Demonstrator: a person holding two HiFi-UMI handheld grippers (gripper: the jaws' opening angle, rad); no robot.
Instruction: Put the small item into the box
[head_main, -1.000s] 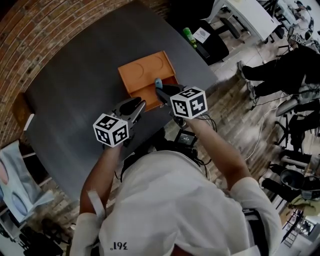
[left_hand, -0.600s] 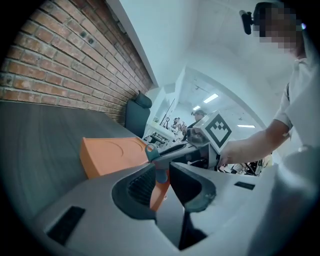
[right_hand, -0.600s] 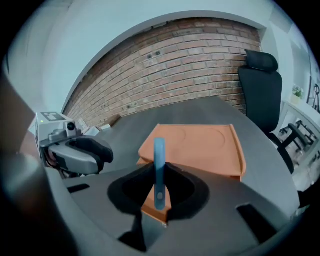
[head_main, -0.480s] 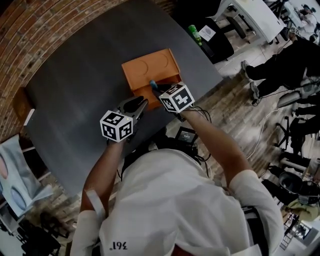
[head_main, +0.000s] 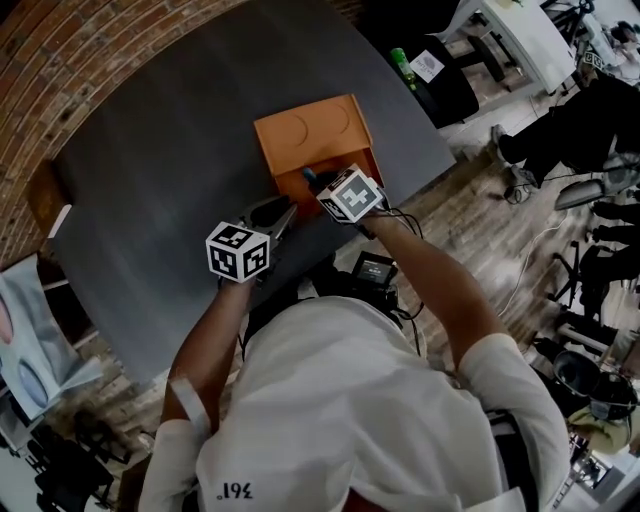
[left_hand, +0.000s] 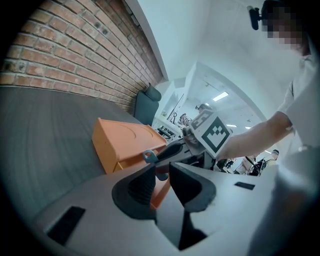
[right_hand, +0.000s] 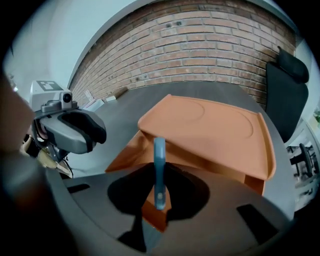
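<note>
Small item: thin, blue, upright, pinched at the tips of the right gripper, just over the open near side of the box.
Right gripper: 2 jaws clamped on the small item, pointing steeply down.
Box: orange, directly ahead of and below the right gripper.
Left gripper: jaws slightly apart, nothing between them, just beside the right gripper, short of the box.
Table: dark grey, under both grippers.
Brick wall: beyond the box.
</note>
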